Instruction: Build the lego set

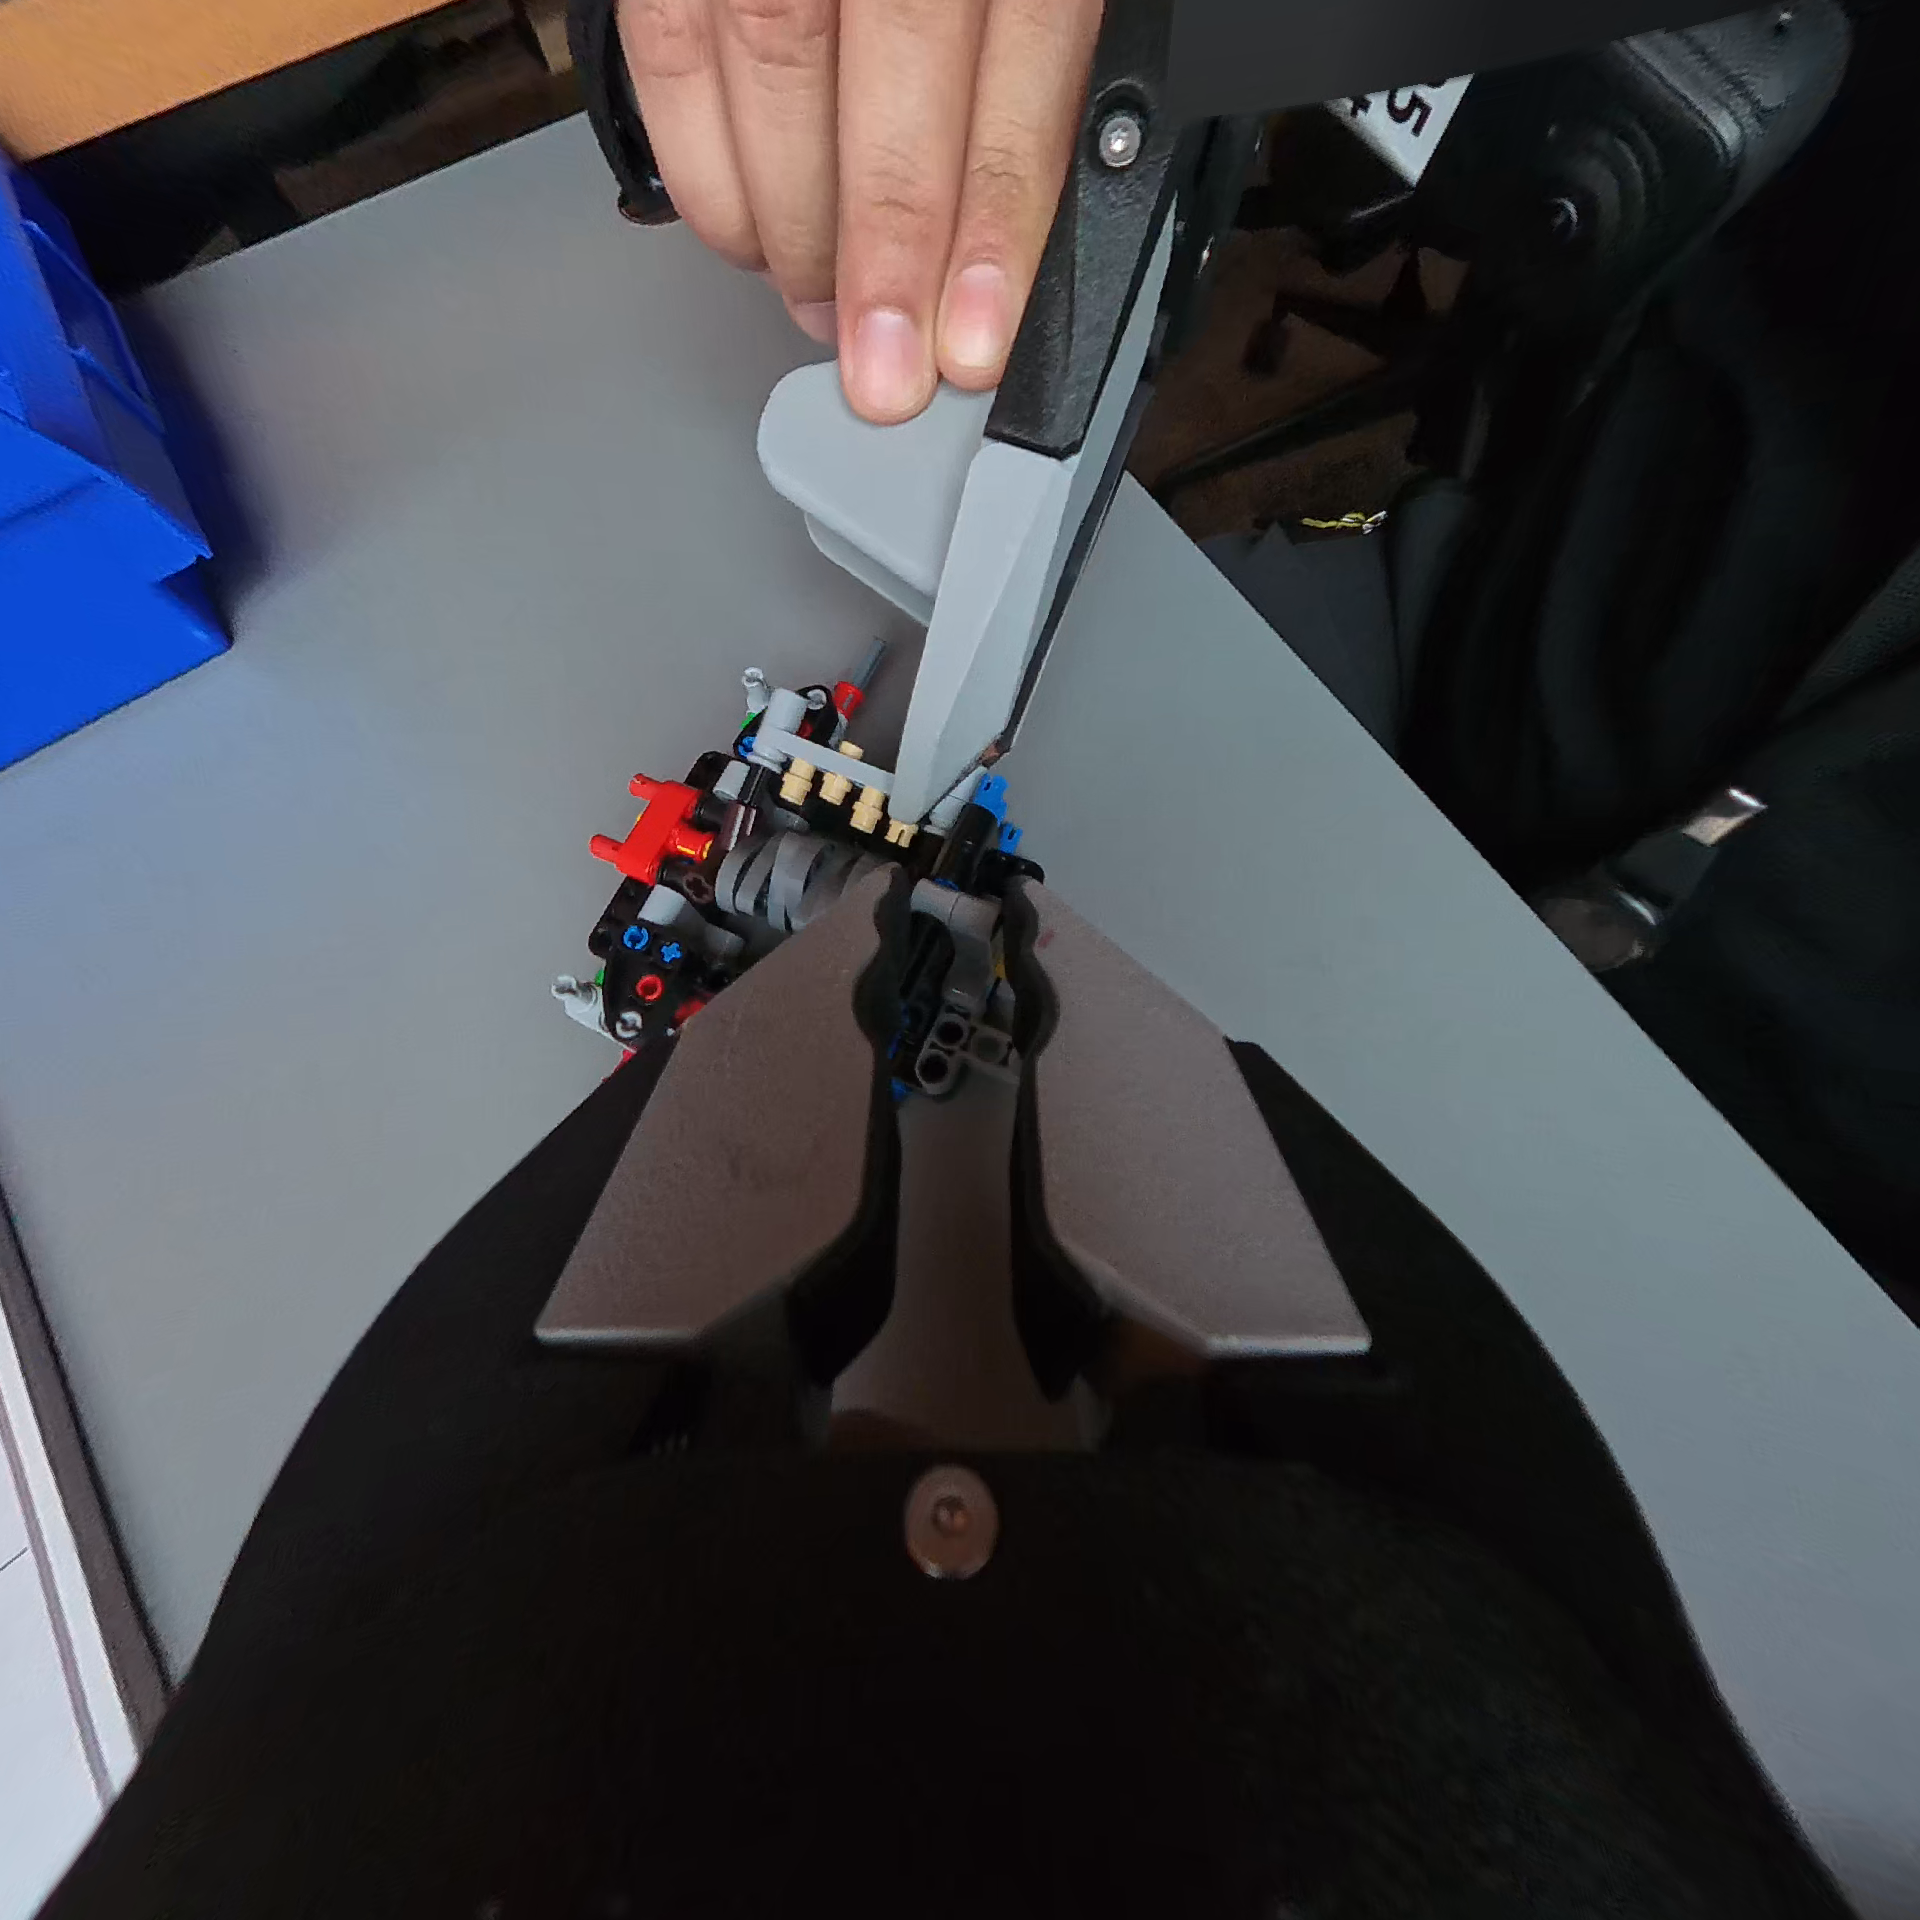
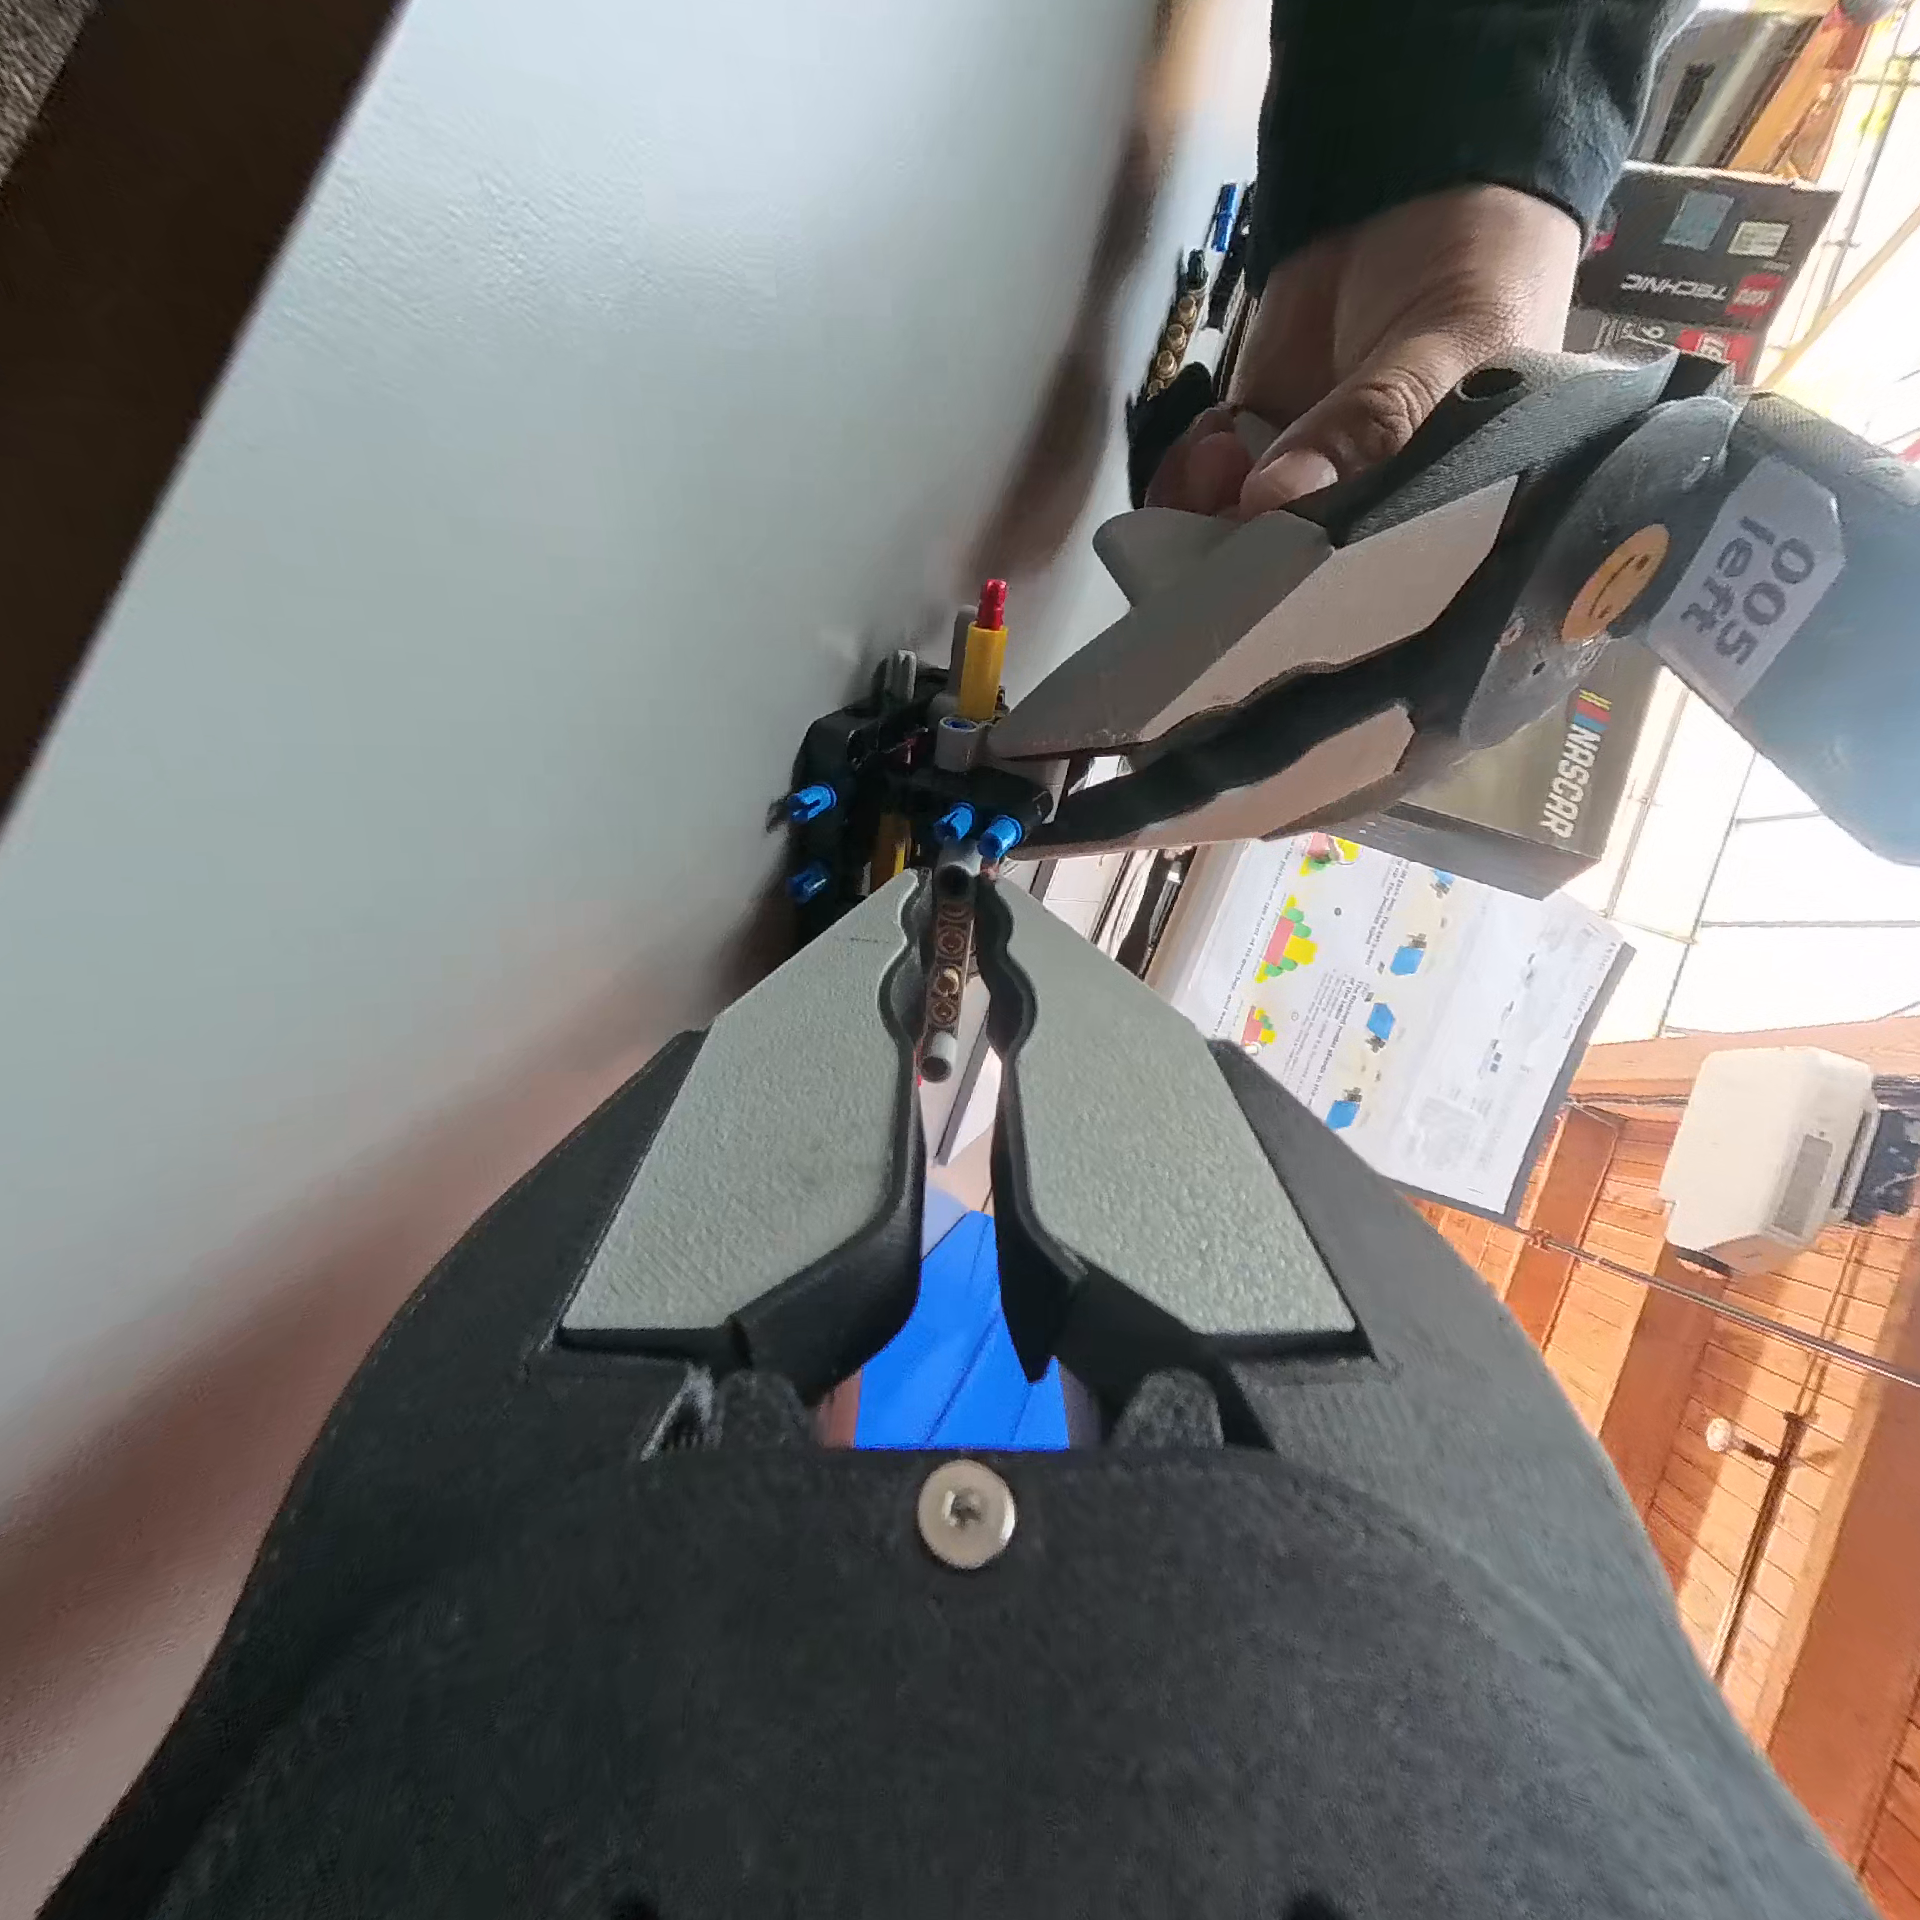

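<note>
A small lego assembly (image 1: 717, 883) of black, grey, red and blue parts sits on the grey table (image 1: 416, 520) near its right edge. My left gripper (image 1: 956, 904) is shut on a grey part at the assembly's near side; it also shows in the right wrist view (image 2: 1003, 800). My right gripper (image 2: 954, 894) is shut on a thin beam with tan pins (image 2: 948, 977) and holds it against the assembly (image 2: 883, 790). In the left wrist view the right gripper (image 1: 920, 805) comes down from above, with the beam (image 1: 831, 779) lying along the assembly's top.
A blue bin (image 1: 83, 499) stands at the far left. The table edge (image 1: 1351, 727) runs diagonally close to the right of the assembly, with a dark chair beyond. Loose parts (image 2: 1195, 312), an instruction sheet (image 2: 1392, 1018) and set boxes (image 2: 1507, 800) lie farther off. Left and right tips are no more than a few centimetres apart.
</note>
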### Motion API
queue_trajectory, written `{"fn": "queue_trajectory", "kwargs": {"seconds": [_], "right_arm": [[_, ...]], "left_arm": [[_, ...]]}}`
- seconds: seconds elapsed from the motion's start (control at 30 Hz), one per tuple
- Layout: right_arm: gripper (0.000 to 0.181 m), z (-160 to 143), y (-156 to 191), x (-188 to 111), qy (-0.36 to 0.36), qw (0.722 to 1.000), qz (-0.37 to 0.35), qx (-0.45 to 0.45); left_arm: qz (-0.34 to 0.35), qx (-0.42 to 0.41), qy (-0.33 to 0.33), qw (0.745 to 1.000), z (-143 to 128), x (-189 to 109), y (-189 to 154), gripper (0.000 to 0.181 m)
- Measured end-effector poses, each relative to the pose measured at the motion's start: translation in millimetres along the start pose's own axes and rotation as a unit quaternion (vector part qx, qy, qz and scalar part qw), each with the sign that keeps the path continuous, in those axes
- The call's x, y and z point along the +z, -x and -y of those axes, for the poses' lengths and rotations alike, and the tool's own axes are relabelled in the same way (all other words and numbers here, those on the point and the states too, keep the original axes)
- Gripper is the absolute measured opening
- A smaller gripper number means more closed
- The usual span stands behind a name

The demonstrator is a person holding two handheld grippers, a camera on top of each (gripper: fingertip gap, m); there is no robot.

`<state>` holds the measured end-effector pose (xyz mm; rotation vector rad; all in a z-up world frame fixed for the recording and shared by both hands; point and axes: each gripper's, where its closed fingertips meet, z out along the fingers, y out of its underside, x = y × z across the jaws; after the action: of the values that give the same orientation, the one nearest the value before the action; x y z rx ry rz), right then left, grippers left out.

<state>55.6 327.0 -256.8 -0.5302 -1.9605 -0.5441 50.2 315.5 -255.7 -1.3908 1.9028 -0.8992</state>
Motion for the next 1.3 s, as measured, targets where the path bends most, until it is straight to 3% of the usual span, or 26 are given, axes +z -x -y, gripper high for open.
{"fn": "queue_trajectory", "kwargs": {"seconds": [0.37, 0.6, 0.87, 1.1, 1.3], "right_arm": [[0.005, 1.6, 0.1, 3.4, -0.064, 0.997, 0.040, -0.026], [0.005, 2.7, -0.3, 6.0, -0.095, 0.993, 0.064, 0.008], [0.005, 2.7, -0.5, 9.2, -0.100, 0.993, 0.057, -0.029], [0.009, -2.3, 0.2, 9.1, -0.064, 0.997, 0.027, 0.018], [0.020, -7.1, -7.2, -9.0, -0.033, 0.998, 0.004, 0.056]], "left_arm": [[-0.014, -0.010, -0.024, 1.000, -0.8, -1.5, -0.1, 0.014], [-0.017, -0.012, -0.026, 0.999, -1.5, -2.4, 0.4, 0.014], [-0.018, -0.014, -0.026, 0.999, -2.5, -3.5, 0.9, 0.014], [-0.020, -0.025, -0.030, 0.999, -1.9, -3.5, -0.9, 0.015], [-0.016, -0.028, -0.030, 0.999, -0.8, -2.4, -2.0, 0.015]]}}
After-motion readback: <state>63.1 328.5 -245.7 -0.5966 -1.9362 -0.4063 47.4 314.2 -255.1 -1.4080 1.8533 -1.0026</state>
